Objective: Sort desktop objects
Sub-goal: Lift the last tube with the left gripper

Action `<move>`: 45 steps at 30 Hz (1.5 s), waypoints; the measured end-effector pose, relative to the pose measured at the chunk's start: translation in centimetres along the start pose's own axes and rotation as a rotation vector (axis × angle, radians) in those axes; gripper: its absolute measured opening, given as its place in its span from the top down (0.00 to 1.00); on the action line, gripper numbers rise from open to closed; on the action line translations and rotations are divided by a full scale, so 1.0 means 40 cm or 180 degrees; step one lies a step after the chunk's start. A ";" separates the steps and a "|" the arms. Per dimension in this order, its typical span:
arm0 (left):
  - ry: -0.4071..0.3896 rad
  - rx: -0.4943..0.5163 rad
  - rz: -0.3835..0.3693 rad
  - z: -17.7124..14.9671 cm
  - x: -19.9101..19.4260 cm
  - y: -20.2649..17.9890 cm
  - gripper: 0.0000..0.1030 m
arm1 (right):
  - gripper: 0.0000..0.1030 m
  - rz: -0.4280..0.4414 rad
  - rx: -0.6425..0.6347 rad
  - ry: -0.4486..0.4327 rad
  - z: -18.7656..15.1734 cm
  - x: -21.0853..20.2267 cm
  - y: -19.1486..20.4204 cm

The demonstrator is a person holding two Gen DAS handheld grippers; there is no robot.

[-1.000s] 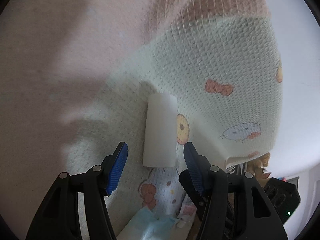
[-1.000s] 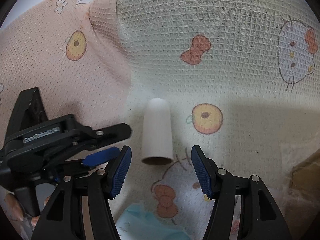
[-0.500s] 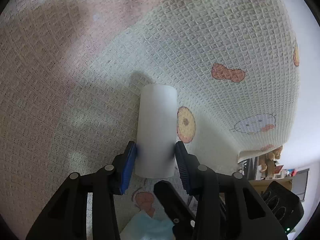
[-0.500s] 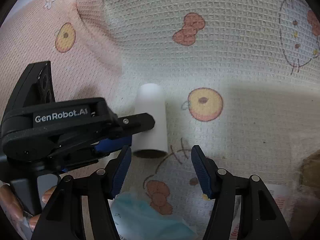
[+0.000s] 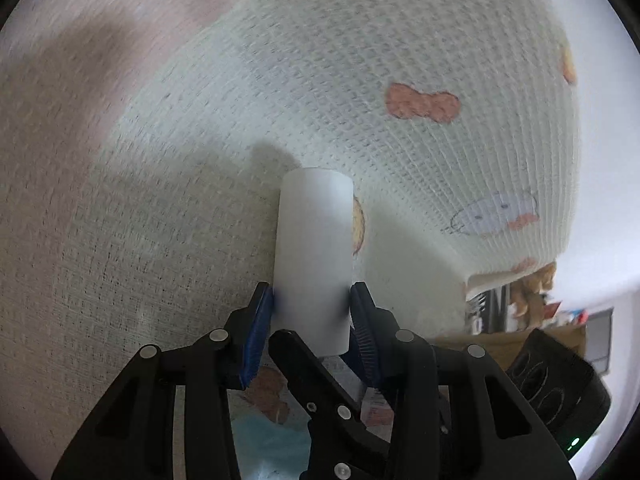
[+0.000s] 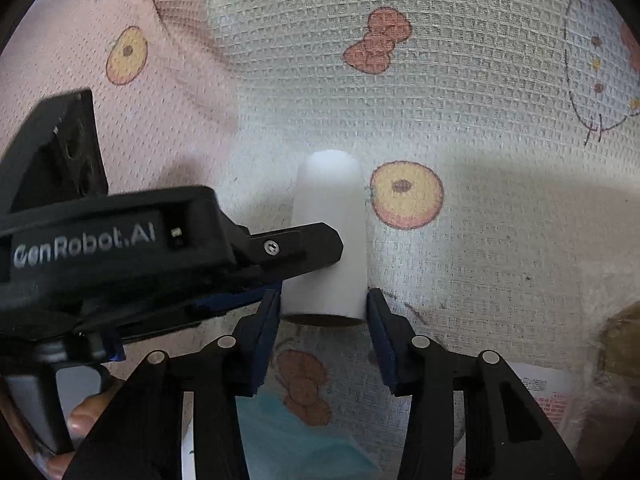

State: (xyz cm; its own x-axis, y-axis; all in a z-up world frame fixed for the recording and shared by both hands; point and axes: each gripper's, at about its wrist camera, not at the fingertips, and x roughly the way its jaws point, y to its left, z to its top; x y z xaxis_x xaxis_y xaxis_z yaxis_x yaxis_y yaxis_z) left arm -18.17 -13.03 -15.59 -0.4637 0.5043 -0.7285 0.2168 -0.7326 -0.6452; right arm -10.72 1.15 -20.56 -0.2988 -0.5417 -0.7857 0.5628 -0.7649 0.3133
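A white tube-shaped roll (image 5: 314, 248) lies on a waffle-weave cloth (image 5: 360, 80) printed with cartoon bows and faces. My left gripper (image 5: 312, 312) is shut on the roll's near end, blue pads pressing both sides. In the right wrist view the same roll (image 6: 330, 216) has its open end toward the camera. My right gripper (image 6: 322, 312) has closed in around that end, its pads touching or almost touching the roll. The left gripper body (image 6: 120, 256) crosses in from the left and grips the roll.
A pale blue packet (image 6: 296, 440) and a printed paper slip (image 6: 540, 384) lie on the cloth near the camera. The cloth's pink part (image 6: 140, 80) lies to the left. Beyond the cloth's edge are a black device (image 5: 556, 384) and shelf clutter (image 5: 520, 300).
My left gripper moved in and shut on the white roll. My right gripper came forward and narrowed from wide open to close around the roll's open end.
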 end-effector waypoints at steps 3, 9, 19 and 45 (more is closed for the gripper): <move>-0.0041 0.0016 -0.0008 -0.008 -0.012 -0.004 0.58 | 0.60 0.0028 0.0039 -0.0039 0.001 -0.011 -0.009; -0.0197 -0.0071 -0.0179 -0.025 -0.069 -0.003 0.58 | 0.60 0.0037 -0.0036 -0.0125 0.007 -0.050 0.011; -0.0594 0.0378 -0.0048 -0.046 -0.175 -0.090 0.58 | 0.60 0.0122 -0.0125 -0.0246 0.034 -0.130 0.041; -0.1147 0.0751 -0.0064 -0.177 -0.410 -0.286 0.57 | 0.60 0.0279 -0.0552 -0.0605 0.013 -0.438 0.110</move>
State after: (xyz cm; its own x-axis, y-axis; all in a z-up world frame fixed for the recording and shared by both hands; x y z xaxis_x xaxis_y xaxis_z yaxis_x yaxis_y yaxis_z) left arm -6.97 -9.71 2.11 -0.7452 0.3584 -0.5623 0.0216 -0.8298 -0.5576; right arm -3.43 7.10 -5.13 -0.3730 -0.6715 -0.6403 0.7116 -0.6499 0.2670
